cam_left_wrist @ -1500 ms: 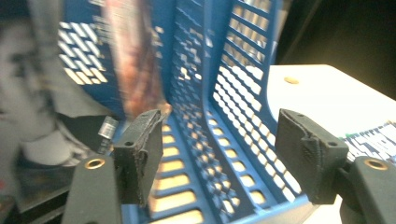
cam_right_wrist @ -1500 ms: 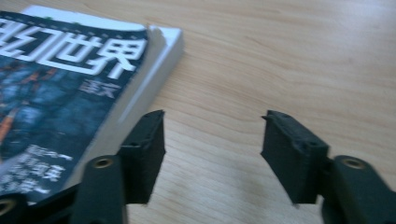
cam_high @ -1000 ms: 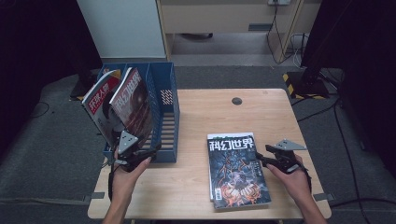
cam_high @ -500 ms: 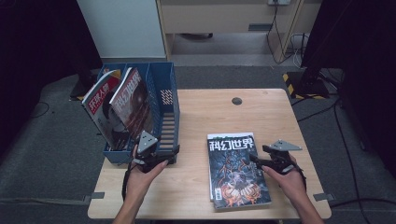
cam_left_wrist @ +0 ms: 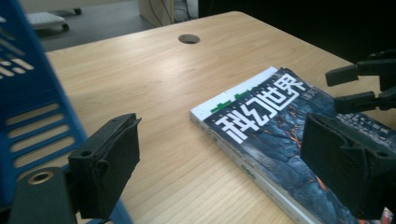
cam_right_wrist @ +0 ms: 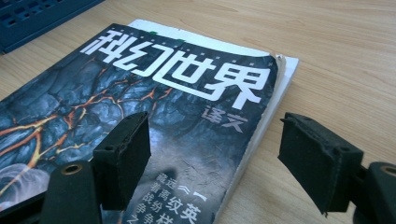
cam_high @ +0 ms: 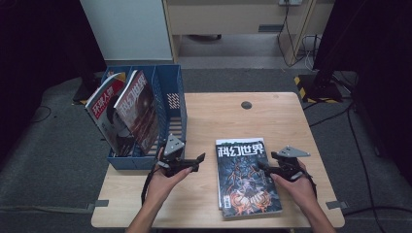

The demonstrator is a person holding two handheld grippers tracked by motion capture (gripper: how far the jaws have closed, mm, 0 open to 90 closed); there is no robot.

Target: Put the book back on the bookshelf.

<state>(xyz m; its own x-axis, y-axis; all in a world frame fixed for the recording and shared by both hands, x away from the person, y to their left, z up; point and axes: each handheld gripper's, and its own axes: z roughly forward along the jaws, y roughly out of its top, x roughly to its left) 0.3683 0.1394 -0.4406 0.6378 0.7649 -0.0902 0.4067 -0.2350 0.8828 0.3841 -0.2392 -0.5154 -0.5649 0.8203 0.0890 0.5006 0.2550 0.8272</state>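
A dark magazine with white characters lies flat on the wooden table, on top of another one. My left gripper hovers between the blue file rack and the magazine, pointing right. Its jaws have just been opening and stand open with nothing between them. My right gripper sits at the magazine's right edge. Its jaws have also just been opening: one hangs over the cover, the other over bare table, neither pressing. It appears farther off in the left gripper view.
Two magazines lean upright in the rack's left slots; its right slot shows nothing inside. A round cable hole lies at the table's back. White pages of the lower magazine stick out beyond the top one.
My left hand has moved right, away from the rack toward the flat magazine. Both grippers' jaws stand wider than before. The right hand has stayed in place.
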